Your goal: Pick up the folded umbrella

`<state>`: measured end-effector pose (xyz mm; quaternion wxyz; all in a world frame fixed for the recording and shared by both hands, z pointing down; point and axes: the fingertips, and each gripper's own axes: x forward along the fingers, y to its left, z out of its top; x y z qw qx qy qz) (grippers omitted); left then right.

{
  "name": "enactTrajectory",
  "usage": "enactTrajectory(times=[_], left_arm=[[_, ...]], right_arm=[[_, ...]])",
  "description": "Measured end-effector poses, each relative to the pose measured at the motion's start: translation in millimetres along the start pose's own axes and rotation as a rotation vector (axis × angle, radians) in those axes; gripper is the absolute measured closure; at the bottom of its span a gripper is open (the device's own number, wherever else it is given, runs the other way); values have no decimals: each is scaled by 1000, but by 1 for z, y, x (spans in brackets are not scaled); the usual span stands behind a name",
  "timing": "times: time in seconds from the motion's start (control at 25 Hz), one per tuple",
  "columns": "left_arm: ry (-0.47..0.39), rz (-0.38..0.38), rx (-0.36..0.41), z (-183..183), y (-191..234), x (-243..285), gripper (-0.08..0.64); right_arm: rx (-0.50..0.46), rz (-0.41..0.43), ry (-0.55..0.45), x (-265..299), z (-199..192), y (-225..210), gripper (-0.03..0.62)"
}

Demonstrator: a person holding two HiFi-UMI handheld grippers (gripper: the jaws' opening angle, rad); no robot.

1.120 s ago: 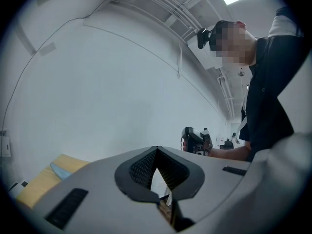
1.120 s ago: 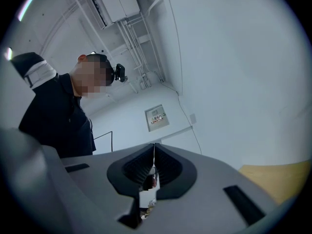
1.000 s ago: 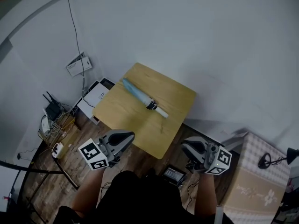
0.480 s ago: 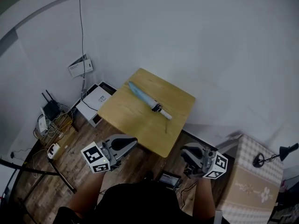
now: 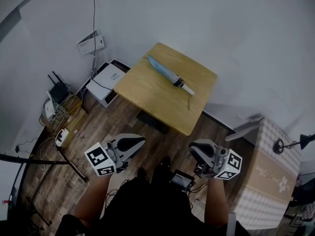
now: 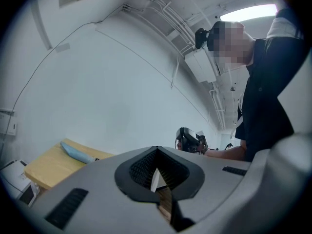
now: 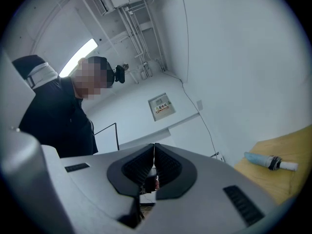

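Up against the plain white wall [image 5: 221, 28], over the dark wood plank floor [image 5: 123, 122], sits the square light-wood surface [image 5: 147, 90]. Off to the right of it there's a big cardboard box with a checked pattern [image 5: 268, 181], and on the floor at its left, by the wall, a flat white box-shaped device [image 5: 109, 77] with cables around it.

Both grippers are low in the head view, over the floor and well apart from the surface. The left gripper [image 5: 140, 139] has its tips pressed together with nothing between them, as far as its own view shows. The right gripper [image 5: 193, 149] is fully closed too, also empty.

The folded pale-blue umbrella [image 5: 170, 75] lies diagonally on the far half of the surface, untouched, white handle end toward the right edge, with a dark band just before the handle.
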<state>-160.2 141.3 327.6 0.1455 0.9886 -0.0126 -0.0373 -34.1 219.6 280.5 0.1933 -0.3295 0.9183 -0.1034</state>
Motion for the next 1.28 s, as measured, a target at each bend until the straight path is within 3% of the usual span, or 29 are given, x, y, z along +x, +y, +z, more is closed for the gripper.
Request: enactTrajectory(times=[0.24, 0.6, 0.96, 1.28], left_arm=[[27, -23, -24, -21, -24, -5, 552], [76, -82, 10, -26, -70, 32, 552], [147, -93, -15, -60, -106, 54, 552], [146, -127, 17, -68, -130, 85, 552]], right_arm=[[40, -26, 35, -8, -29, 10, 572], [14, -3, 39, -26, -28, 15, 572], [57, -145, 52, -87, -53, 4, 572], [9, -173, 95, -121, -53, -1, 572]])
